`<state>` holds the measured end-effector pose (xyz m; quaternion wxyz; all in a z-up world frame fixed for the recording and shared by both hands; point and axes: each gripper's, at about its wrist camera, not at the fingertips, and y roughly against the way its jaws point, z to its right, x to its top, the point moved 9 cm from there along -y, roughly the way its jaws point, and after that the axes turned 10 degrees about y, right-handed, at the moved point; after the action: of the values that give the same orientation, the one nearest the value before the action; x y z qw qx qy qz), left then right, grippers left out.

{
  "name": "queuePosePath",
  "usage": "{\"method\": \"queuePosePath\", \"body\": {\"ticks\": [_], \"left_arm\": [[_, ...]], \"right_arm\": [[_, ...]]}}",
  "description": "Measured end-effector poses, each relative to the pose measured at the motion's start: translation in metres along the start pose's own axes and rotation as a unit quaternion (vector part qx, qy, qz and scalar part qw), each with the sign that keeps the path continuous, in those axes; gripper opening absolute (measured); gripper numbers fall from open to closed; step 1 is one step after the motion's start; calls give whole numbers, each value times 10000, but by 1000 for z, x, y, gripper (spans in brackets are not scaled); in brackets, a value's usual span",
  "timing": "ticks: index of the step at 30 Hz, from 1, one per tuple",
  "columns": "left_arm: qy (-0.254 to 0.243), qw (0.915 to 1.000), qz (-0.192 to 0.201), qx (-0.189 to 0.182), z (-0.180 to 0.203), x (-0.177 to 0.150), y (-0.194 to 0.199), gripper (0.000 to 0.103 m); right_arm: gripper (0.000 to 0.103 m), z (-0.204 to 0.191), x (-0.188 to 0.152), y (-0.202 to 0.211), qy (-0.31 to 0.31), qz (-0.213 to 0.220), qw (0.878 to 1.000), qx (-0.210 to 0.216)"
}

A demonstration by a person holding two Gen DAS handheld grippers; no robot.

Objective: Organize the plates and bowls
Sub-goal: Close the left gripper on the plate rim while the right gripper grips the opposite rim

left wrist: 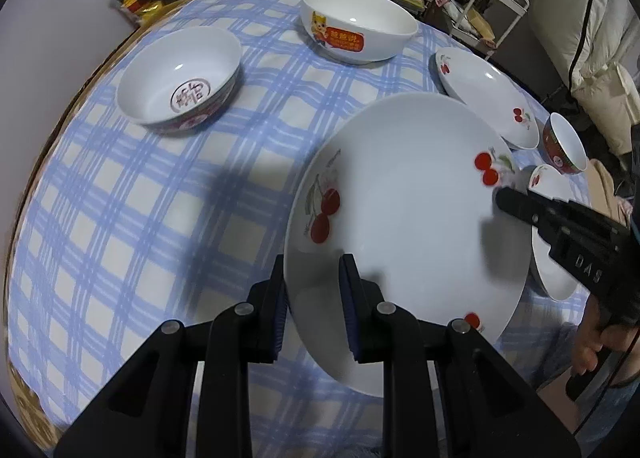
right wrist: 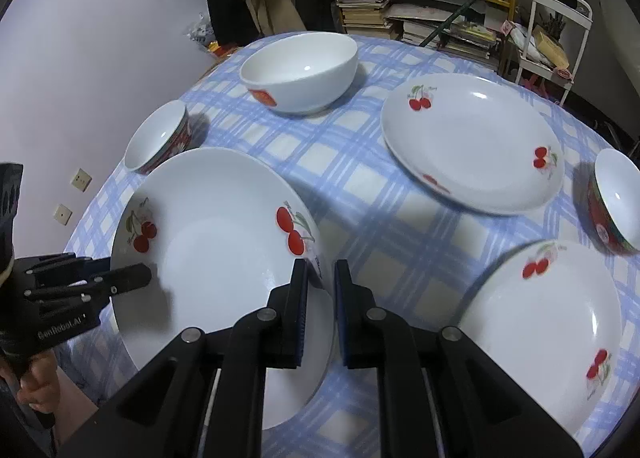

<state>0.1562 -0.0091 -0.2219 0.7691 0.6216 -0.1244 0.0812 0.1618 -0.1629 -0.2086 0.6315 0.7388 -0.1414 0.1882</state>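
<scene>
Both grippers hold one white cherry plate (left wrist: 404, 210) above the blue checked tablecloth (left wrist: 160, 198). My left gripper (left wrist: 314, 270) is shut on its near-left rim. My right gripper (right wrist: 320, 270) is shut on the opposite rim of the same plate (right wrist: 220, 258), and shows in the left wrist view (left wrist: 500, 194). A second cherry plate (right wrist: 472, 142) lies at the right back. A third cherry plate (right wrist: 544, 322) lies at the near right, under the held plate's edge in the left view.
A large white bowl with an orange label (left wrist: 356, 22) stands at the back. A white bowl with a red emblem inside (left wrist: 180, 78) stands at the left. A small red-sided bowl (right wrist: 616, 198) stands at the right edge. Shelves and a white cart (right wrist: 552, 18) stand behind the table.
</scene>
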Motion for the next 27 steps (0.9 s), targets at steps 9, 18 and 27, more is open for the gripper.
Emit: {"method": "queuePosePath", "body": {"ticks": [9, 18, 27], "left_arm": [[-35, 9991, -342, 256, -2, -17, -21, 23], [8, 9975, -426, 555, -9, -16, -39, 20], [47, 9976, -467, 502, -11, -18, -33, 20]], "right_arm": [[15, -4, -23, -9, 15, -302, 9994, -139], [16, -4, -35, -35, 269, -681, 9967, -364], [16, -2, -41, -35, 54, -794, 9966, -211]]}}
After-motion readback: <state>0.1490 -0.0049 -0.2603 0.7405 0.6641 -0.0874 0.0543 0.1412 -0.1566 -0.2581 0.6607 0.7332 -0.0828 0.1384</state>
